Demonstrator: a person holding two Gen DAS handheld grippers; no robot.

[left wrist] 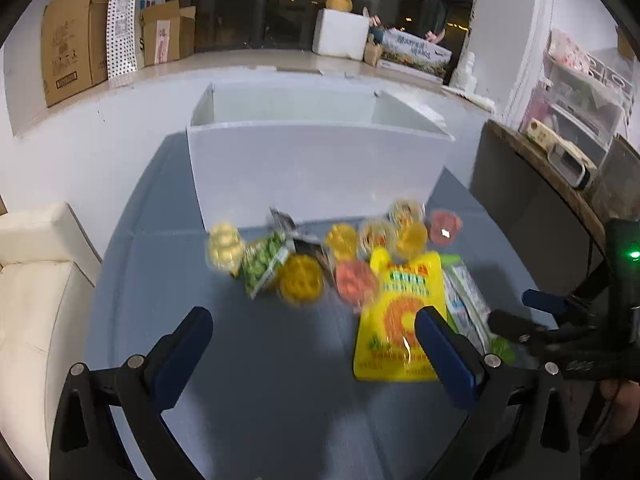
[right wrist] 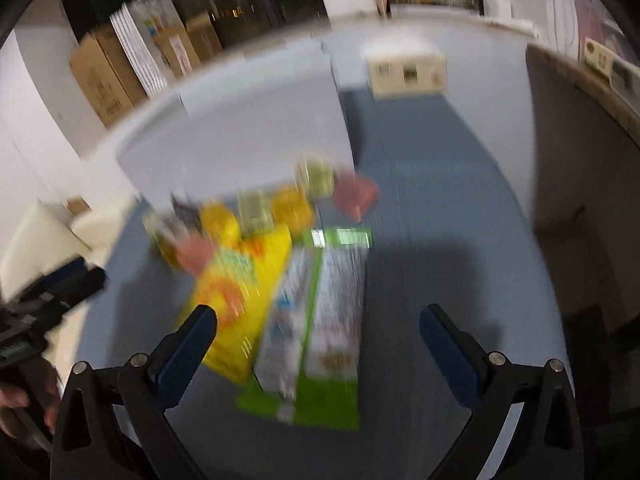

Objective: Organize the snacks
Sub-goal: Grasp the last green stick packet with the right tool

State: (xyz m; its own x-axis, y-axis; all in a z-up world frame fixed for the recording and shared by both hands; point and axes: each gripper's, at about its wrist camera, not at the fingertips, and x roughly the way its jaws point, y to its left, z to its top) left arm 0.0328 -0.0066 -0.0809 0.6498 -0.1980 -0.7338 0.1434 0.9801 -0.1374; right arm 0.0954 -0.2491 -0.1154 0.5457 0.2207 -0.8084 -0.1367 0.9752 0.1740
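Snacks lie heaped on the blue-grey table (left wrist: 260,360) just in front of the white bin (left wrist: 316,168), which stands open-topped behind them, probably so each can be lifted straight in. Round jelly cups (left wrist: 301,278) in yellow, orange and pink cluster against the bin's front wall; a yellow pouch (left wrist: 400,320) lies flat nearer, touching a green-and-white packet (right wrist: 332,320) on its right. Motion blur hides the print. Both tools hover above the table with nothing held: left gripper (left wrist: 316,344) spread wide near the pouch, right gripper (right wrist: 320,340) spread wide over the green packet, seemingly lining up a pick
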